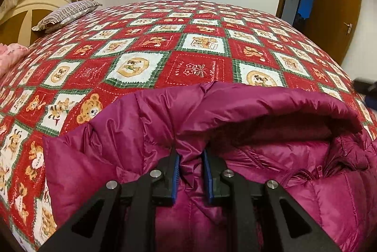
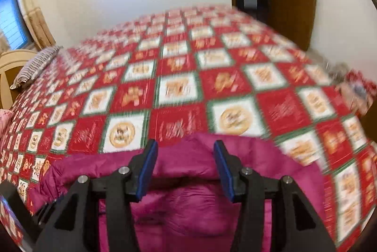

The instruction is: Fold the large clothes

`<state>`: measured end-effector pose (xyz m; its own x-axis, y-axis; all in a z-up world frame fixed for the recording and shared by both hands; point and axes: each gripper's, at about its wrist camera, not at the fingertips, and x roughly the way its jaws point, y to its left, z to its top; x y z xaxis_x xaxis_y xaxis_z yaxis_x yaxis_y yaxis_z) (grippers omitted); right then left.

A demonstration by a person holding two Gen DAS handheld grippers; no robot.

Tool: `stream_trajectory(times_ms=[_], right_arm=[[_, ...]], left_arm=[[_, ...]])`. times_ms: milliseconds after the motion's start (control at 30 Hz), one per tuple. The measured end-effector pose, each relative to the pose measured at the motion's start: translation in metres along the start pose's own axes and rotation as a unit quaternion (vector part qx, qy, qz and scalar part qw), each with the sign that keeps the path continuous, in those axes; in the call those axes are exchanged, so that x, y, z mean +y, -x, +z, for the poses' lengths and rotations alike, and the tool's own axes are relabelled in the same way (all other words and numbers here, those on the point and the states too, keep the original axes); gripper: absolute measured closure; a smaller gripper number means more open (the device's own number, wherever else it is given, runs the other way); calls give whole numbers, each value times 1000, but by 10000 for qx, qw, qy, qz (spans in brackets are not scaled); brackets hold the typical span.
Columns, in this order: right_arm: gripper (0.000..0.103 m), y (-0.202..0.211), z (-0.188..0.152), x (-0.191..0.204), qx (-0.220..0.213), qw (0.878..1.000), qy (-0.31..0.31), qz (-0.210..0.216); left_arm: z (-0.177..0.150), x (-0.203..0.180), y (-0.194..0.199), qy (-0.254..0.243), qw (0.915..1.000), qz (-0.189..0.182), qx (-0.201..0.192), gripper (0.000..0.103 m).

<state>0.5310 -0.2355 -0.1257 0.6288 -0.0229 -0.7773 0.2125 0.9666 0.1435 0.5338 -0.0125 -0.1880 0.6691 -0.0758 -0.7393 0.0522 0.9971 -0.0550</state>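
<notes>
A magenta hooded down jacket lies on the bed at the near edge, hood opening facing me, its zipper on the right. My left gripper is shut on a pinch of the jacket's fabric near the left shoulder by the hood. In the right wrist view, which is motion-blurred, the jacket lies below my right gripper, which is open and empty above the hood's edge. The right gripper also shows as a dark blur in the left wrist view.
The bed carries a red, white and green teddy-bear quilt. A striped pillow lies at the far left by the cream headboard. A pink cloth sits at the left edge. A wooden door stands at the right.
</notes>
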Motion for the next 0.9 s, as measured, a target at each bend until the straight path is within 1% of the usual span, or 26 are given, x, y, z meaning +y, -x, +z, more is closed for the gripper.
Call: stream_trajectory(times_ms=[67, 100, 133, 167, 200, 267, 333, 367, 433, 500, 567, 600, 633, 667, 700, 733, 767, 833, 900], right_arm=[[54, -23, -15, -3, 359, 9993, 90, -106], [55, -29, -23, -6, 450, 9987, 164, -149], [59, -33, -31, -11, 495, 9983, 259, -150], [59, -32, -39, -13, 365, 9981, 475, -112], [59, -28, -43, -11, 258, 9973, 669, -176], [57, -25, -54, -4, 74, 9931, 1093, -422], [57, -25, -58, 6, -35, 9884, 1361, -680], [57, -27, -59, 9, -61, 9864, 1454, -767], [57, -27, -59, 8, -109, 9863, 1461, -762], [57, -25, -59, 4, -140, 9878, 1399, -677], [56, -24, -59, 2, -159, 9886, 1360, -623], [56, -25, -58, 3, -166, 9887, 1359, -618], [56, -25, -58, 4, -175, 9887, 1359, -613], [56, -25, -59, 4, -181, 9888, 1355, -605], [56, -25, -59, 4, -188, 9889, 1351, -598], [56, -24, -59, 5, -196, 9889, 1349, -590], [56, -24, -60, 5, -207, 9890, 1343, -578], [56, -22, -61, 4, -231, 9895, 1326, -533], [56, -21, -61, 2, -241, 9903, 1284, -477]], left_arm=[[0, -1, 0, -17, 10000, 22, -5, 84], [0, -1, -1, -16, 10000, 19, -7, 84], [0, -1, -1, -20, 10000, 22, -7, 84], [0, -2, -1, -31, 10000, 34, -7, 84], [0, -2, 0, -59, 10000, 60, -15, 84], [-1, -5, 0, -99, 9999, 110, -21, 83], [0, -5, 1, -107, 9999, 99, -4, 81], [0, -2, 2, -50, 10000, -7, 15, 81], [1, 14, 11, 275, 9982, -522, 124, 80], [1, 32, 27, 663, 9925, -1005, 189, 79], [2, 41, 43, 859, 9886, -1223, 167, 75], [3, 45, 52, 918, 9876, -1269, 104, 71], [8, 47, 62, 964, 9868, -1302, -51, 61], [14, 45, 68, 987, 9865, -1294, -194, 55], [23, 41, 72, 958, 9868, -1259, -338, 43], [34, 32, 74, 865, 9879, -1203, -449, 37], [46, 19, 73, 733, 9892, -1145, -549, 36], [61, 1, 62, 584, 9893, -1202, -585, 34], [68, -16, 40, 523, 9924, -1047, -392, 34]])
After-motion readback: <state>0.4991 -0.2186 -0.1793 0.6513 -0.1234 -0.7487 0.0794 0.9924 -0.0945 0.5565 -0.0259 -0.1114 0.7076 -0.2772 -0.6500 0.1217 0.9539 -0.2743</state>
